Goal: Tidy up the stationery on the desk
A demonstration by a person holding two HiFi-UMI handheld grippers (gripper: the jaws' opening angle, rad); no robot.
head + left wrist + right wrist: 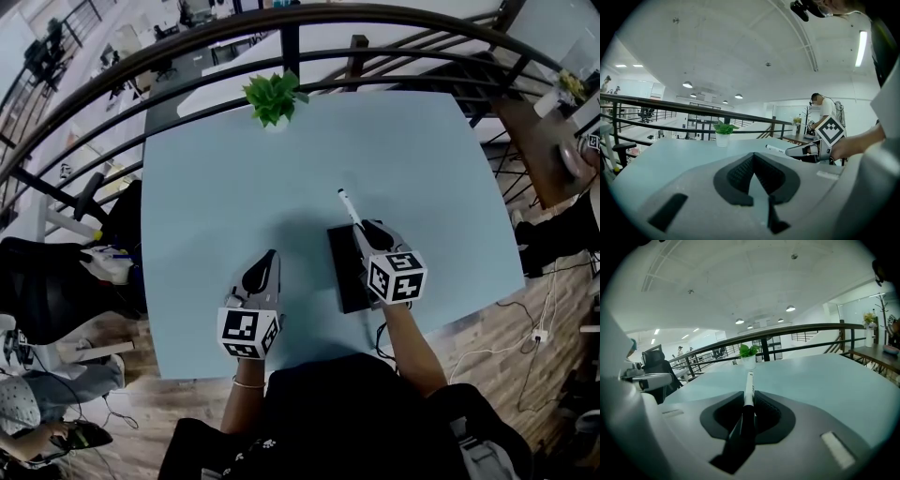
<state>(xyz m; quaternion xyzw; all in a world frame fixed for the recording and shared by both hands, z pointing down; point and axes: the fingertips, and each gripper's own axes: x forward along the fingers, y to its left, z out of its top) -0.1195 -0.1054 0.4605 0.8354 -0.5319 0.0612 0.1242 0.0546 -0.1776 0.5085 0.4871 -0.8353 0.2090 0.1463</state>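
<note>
Ahead of both sets of fingers, the pale blue desk (234, 187) - wide and bare, with plenty of room for a dropped pen to roll off toward the far rim. Under and just behind the right gripper (375, 232), a black flat case (342, 272), probably the pen's destination. Looks loose on the desk, so could be shoved sideways by a low approach. Well beyond the fingertips at the far edge, a small potted plant (274, 97), nearly in line with the pen in the right gripper view. Could be knocked over by a long forward swing.

Left gripper (265, 267): fingers pressed together on nothing, off to the left of the case and so no help in steadying it. Right fingers pinching a white pen (349, 206) by its dark rear end, most of the length sticking out past the fingertips. Gripped that far back, could pivot or slip out on a quick turn and land beside the case instead of in it.

Open tray, closed box or notebook? Impossible to say of the case, half covered by the right gripper from the head view and absent from the right gripper view. Unclear too: pen tip touching the desk or hovering over it, left gripper resting or raised. Print on the barrel - too small to read.
</note>
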